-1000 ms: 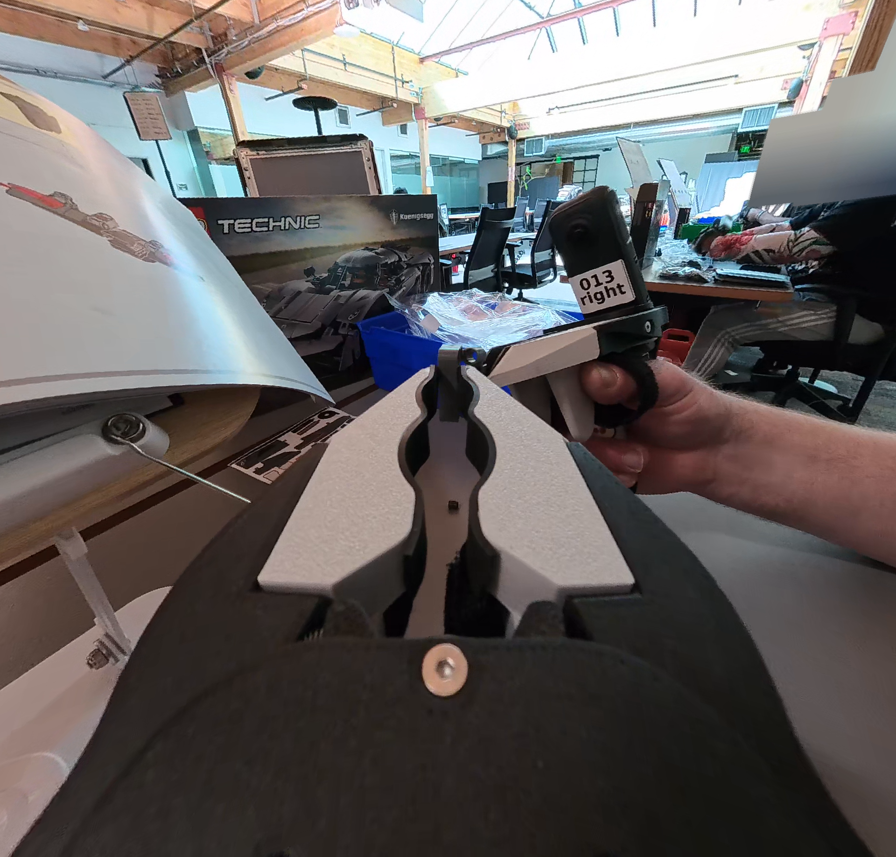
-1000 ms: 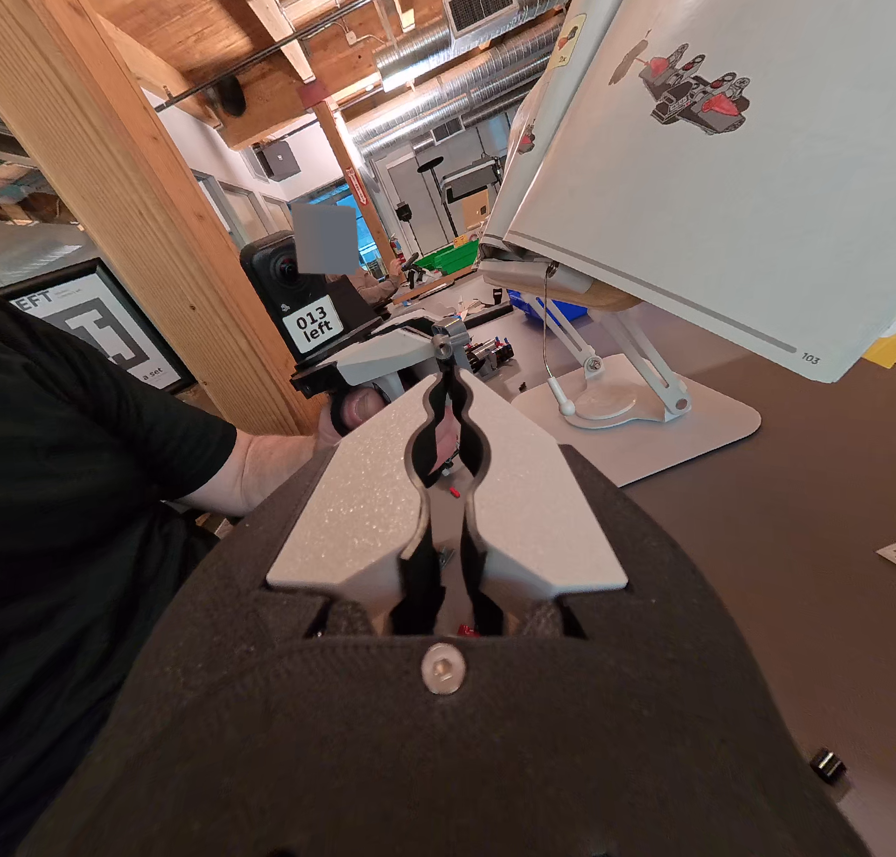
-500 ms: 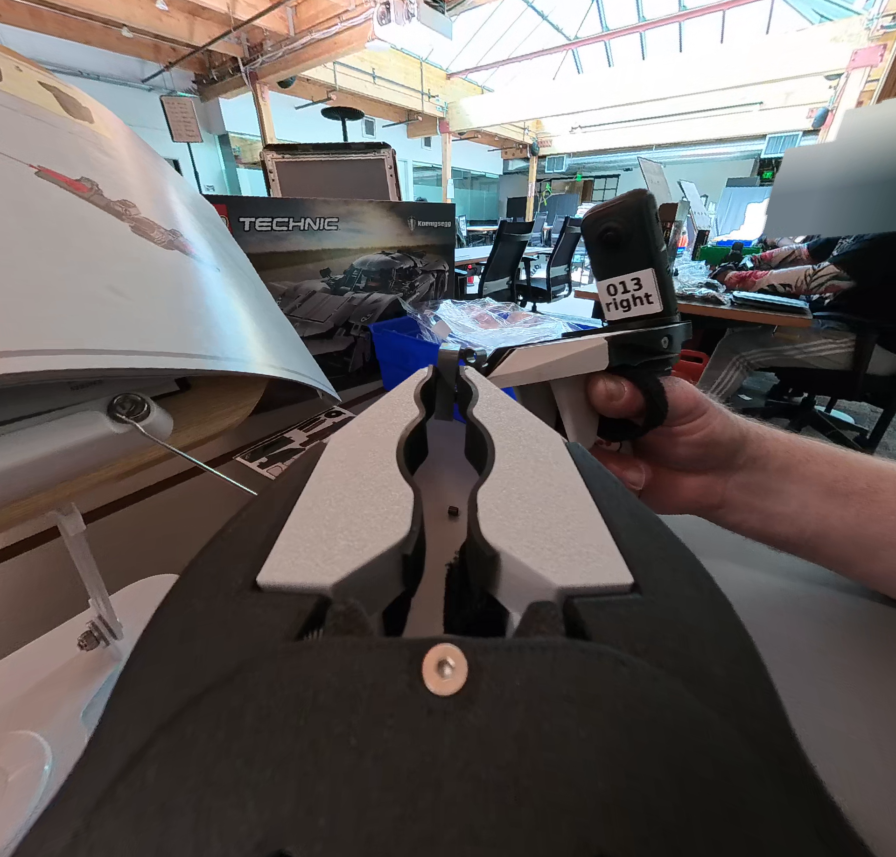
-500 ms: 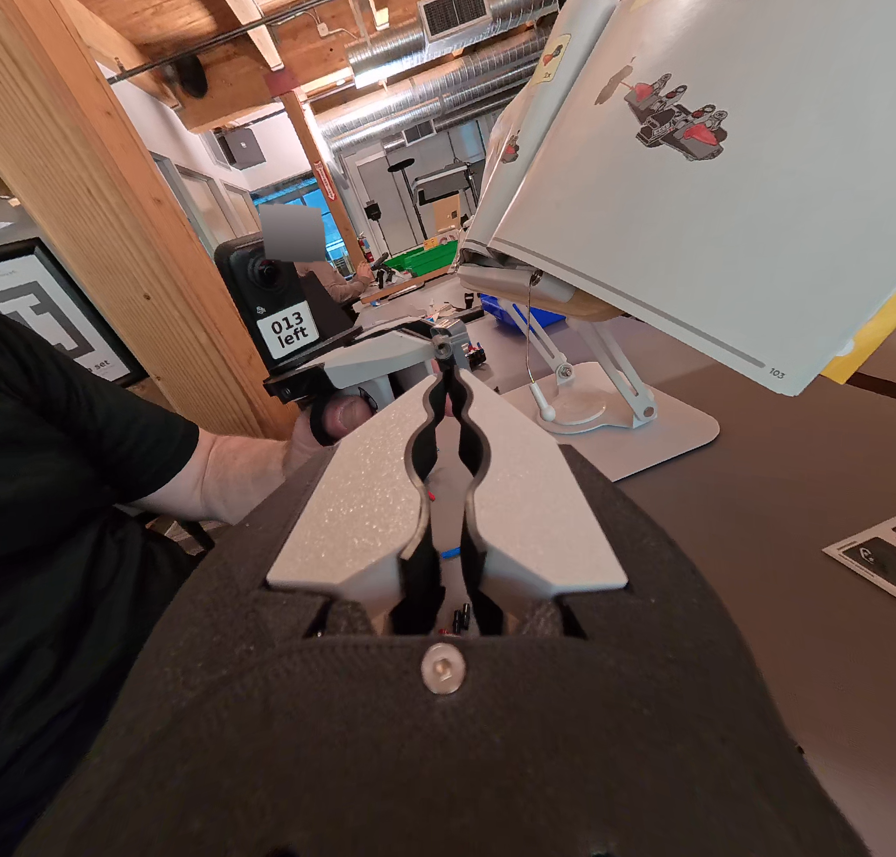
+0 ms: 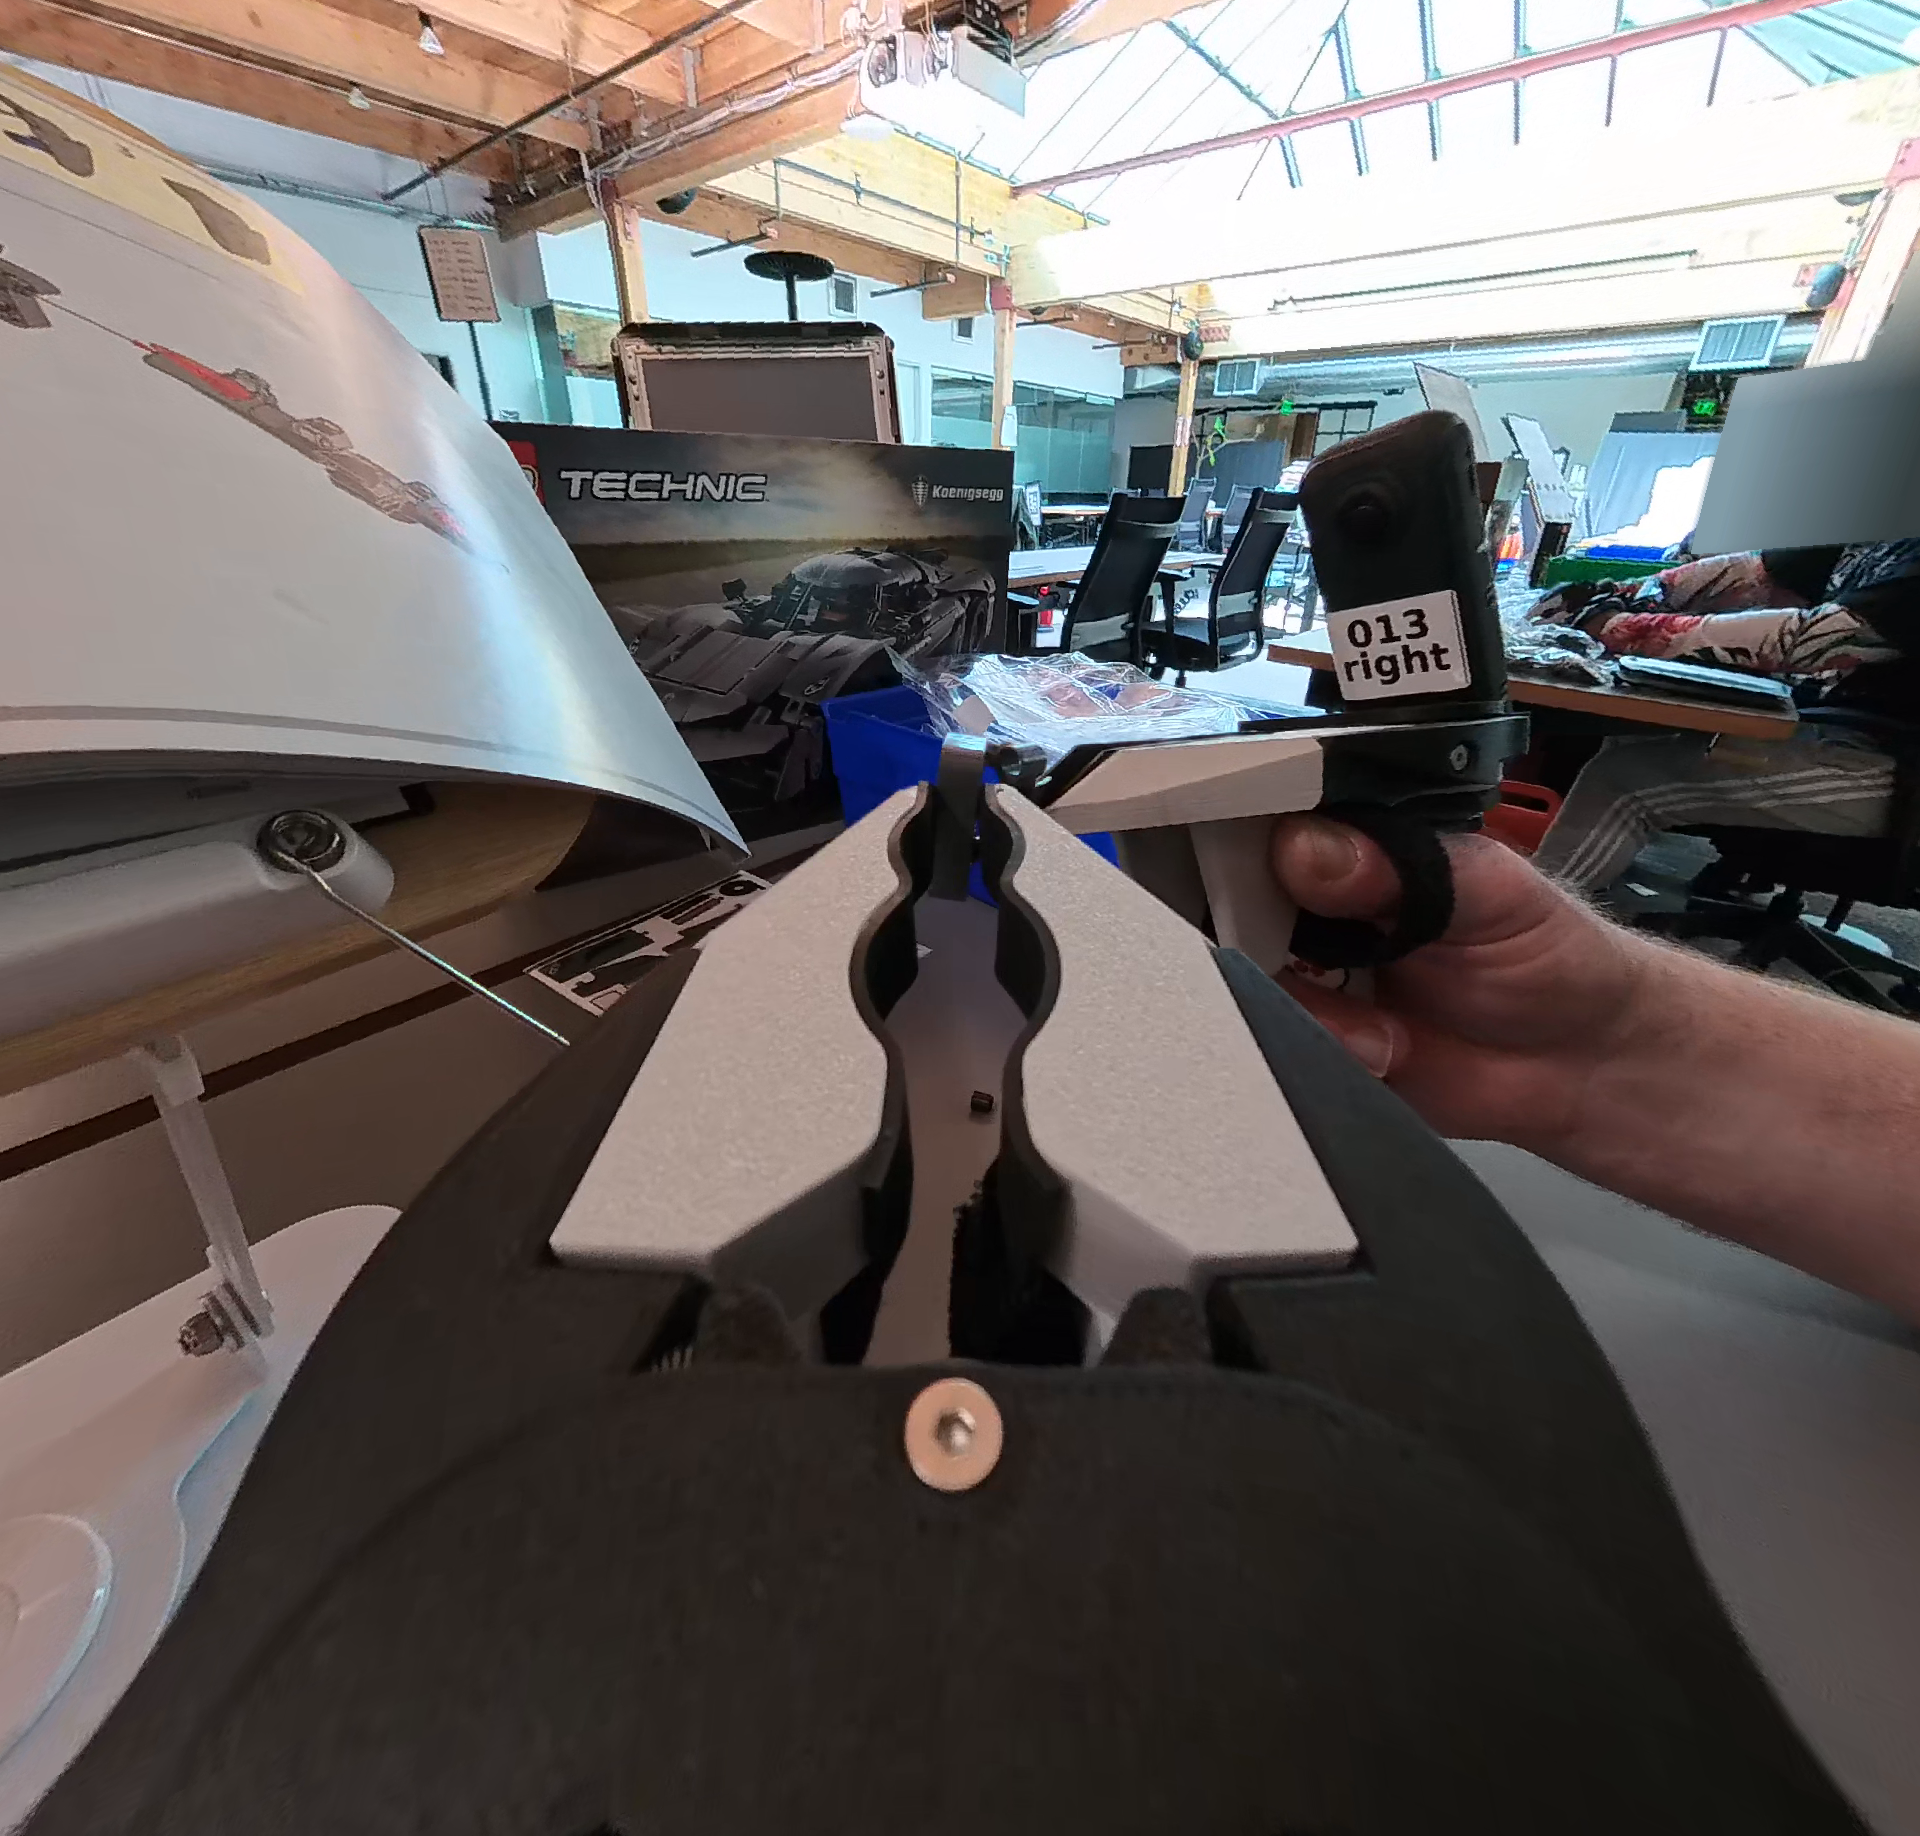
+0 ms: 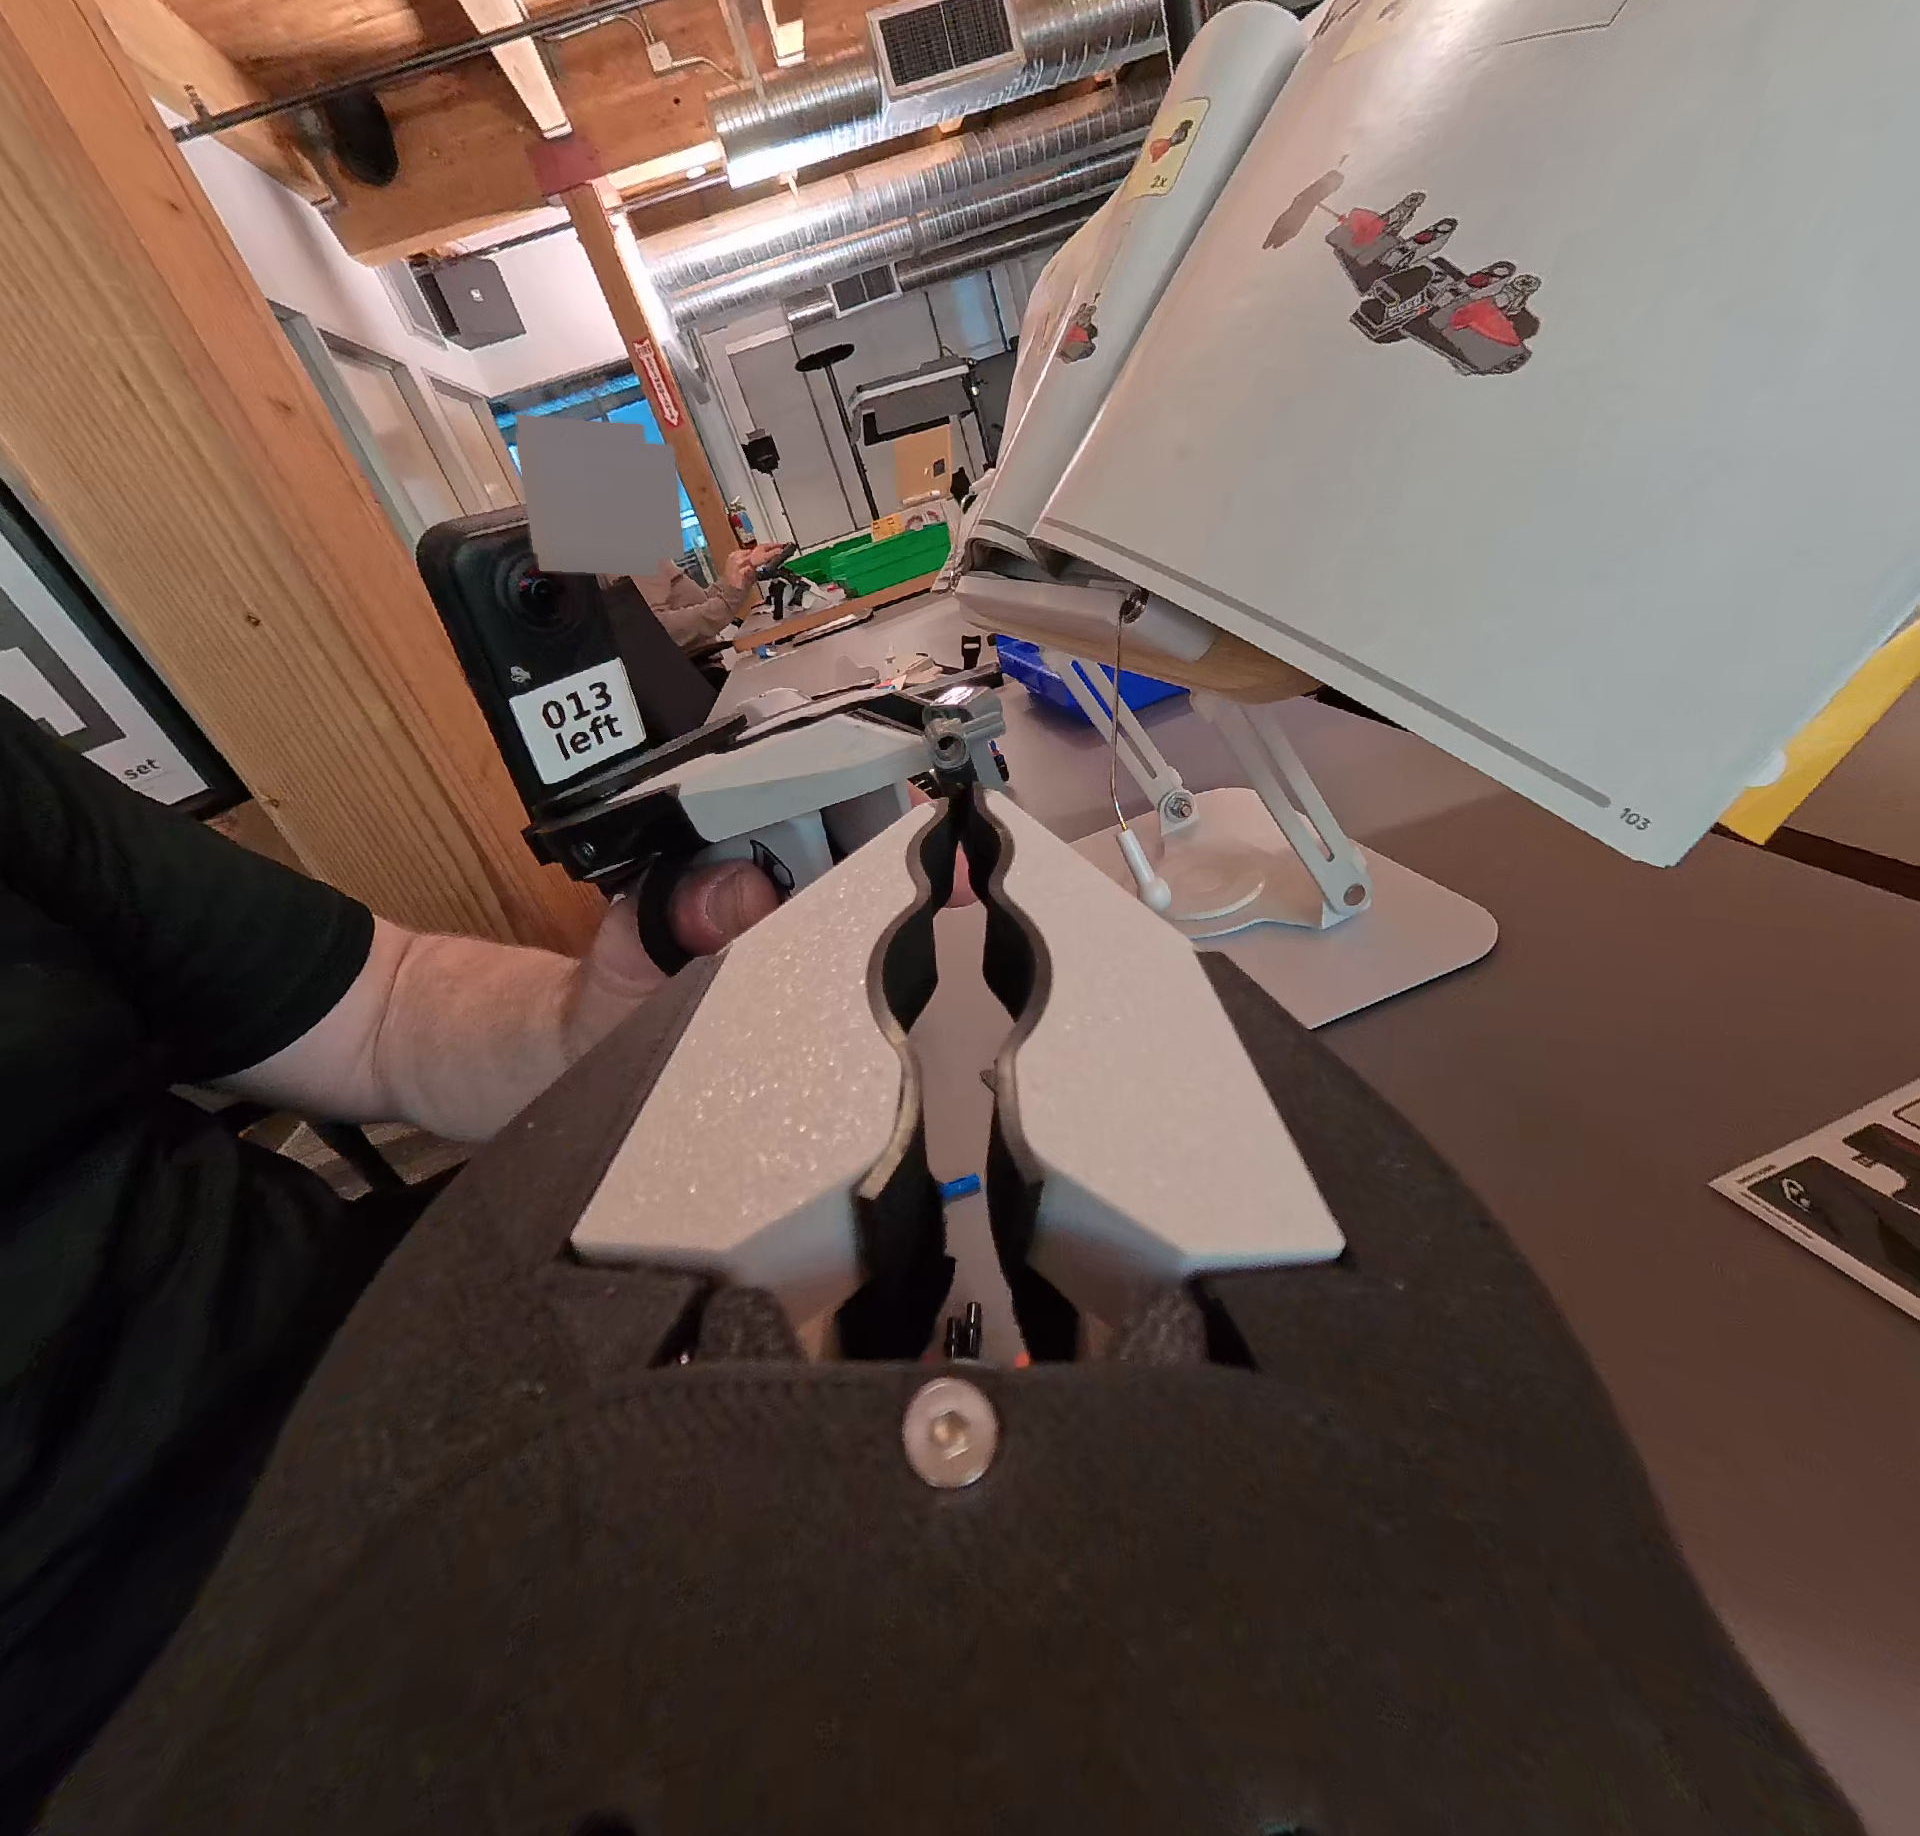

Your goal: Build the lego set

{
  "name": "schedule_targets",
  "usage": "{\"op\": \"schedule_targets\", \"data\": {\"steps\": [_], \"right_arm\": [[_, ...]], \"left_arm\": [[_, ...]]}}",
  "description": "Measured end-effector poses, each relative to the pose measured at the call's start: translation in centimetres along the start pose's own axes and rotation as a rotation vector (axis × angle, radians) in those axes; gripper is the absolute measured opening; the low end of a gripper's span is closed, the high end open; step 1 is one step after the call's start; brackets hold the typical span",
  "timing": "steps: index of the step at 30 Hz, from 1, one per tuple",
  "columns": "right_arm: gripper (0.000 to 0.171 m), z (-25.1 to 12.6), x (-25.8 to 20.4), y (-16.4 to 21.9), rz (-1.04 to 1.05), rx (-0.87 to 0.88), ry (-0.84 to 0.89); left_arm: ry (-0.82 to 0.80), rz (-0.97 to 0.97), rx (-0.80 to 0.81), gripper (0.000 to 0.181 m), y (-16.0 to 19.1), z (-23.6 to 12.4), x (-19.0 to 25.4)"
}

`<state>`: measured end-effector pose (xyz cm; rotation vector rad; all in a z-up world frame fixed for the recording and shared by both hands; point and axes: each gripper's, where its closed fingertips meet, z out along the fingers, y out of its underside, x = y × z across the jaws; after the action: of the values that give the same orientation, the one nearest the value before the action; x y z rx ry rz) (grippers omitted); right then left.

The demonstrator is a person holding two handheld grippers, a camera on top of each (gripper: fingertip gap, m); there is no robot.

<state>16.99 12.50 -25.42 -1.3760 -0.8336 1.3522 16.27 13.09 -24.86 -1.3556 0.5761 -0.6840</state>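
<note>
A small grey lego piece (image 5: 958,818) is held in the air above the table, pinched at the tips of both pairs of jaws — one tool coming in from each side. In the left wrist view it shows as a narrow upright grey bar with a short round pin (image 5: 1016,760) jutting toward the right. In the right wrist view the grey connector (image 6: 964,737) shows a round hole in its near face.

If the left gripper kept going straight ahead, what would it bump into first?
Probably the right gripper, whose tip meets the small grey lego piece that the left gripper pinches. The blue plastic bin sits behind, though depth is unclear.
</note>
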Motion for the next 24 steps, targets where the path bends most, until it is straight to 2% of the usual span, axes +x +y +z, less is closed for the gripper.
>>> {"op": "schedule_targets", "data": {"steps": [13, 15, 24], "right_arm": [[0.0, 0.08, 0.21, -0.22, -0.038, 0.022, 0.061], [0.0, 0.05, 0.29, -0.23, -0.044, 0.023, 0.069], [0.0, -0.12, -0.19, -0.63, 0.001, 0.057, 0.009]], "left_arm": [[0.029, -0.113, 0.043, 0.008, -0.12, 0.0, 0.24], [0.043, -0.145, 0.053, 0.001, -0.19, 0.01, 0.3], [0.141, -0.264, 0.084, 0.0, -0.65, -0.02, 0.59]]}}
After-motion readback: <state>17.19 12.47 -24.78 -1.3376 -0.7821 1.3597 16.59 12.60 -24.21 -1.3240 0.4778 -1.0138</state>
